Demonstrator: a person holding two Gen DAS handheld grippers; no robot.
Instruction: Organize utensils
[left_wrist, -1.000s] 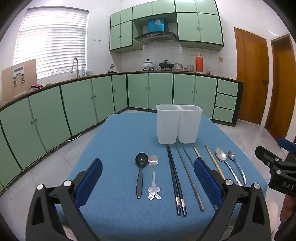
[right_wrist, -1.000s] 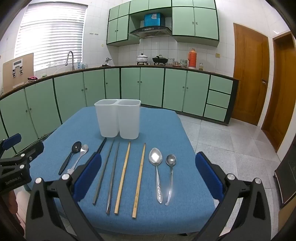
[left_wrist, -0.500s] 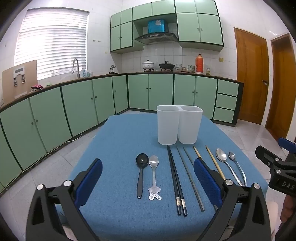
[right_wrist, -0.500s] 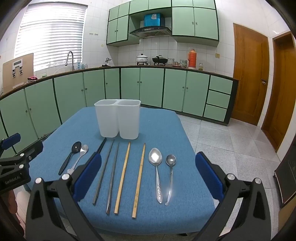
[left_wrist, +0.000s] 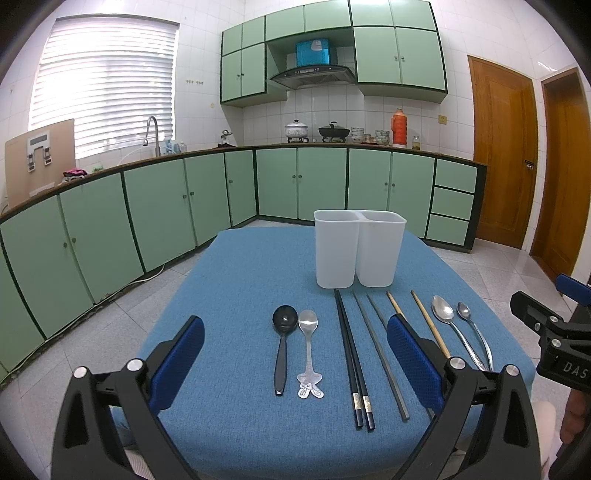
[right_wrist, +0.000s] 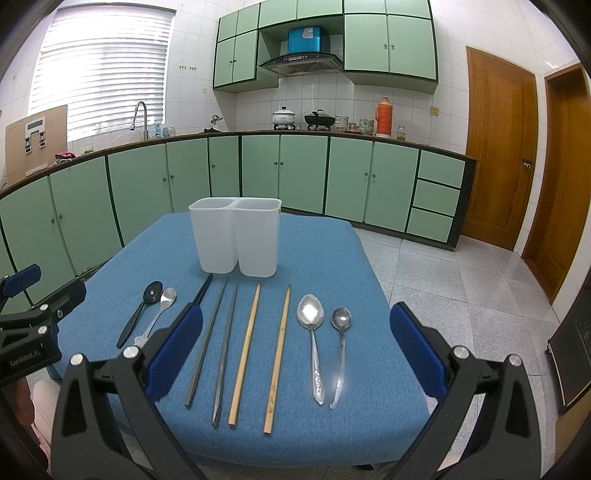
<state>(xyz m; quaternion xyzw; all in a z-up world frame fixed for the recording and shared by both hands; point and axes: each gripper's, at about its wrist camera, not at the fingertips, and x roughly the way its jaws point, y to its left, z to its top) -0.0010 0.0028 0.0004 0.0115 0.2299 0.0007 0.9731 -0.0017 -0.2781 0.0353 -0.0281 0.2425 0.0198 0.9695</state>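
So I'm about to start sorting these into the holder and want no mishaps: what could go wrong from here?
The black chopsticks lie touching, so a pinch may lift only one. The thin spoons lie flat on the blue cloth and may slip from the open right hand-held gripper. The tall white holder could tip if knocked.

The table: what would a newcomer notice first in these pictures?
First the white two-part holder standing at the far middle of the blue table. Then the neat row before it: spoons at both ends, chopsticks between. Both grippers, left and right, hang open at the near edge.
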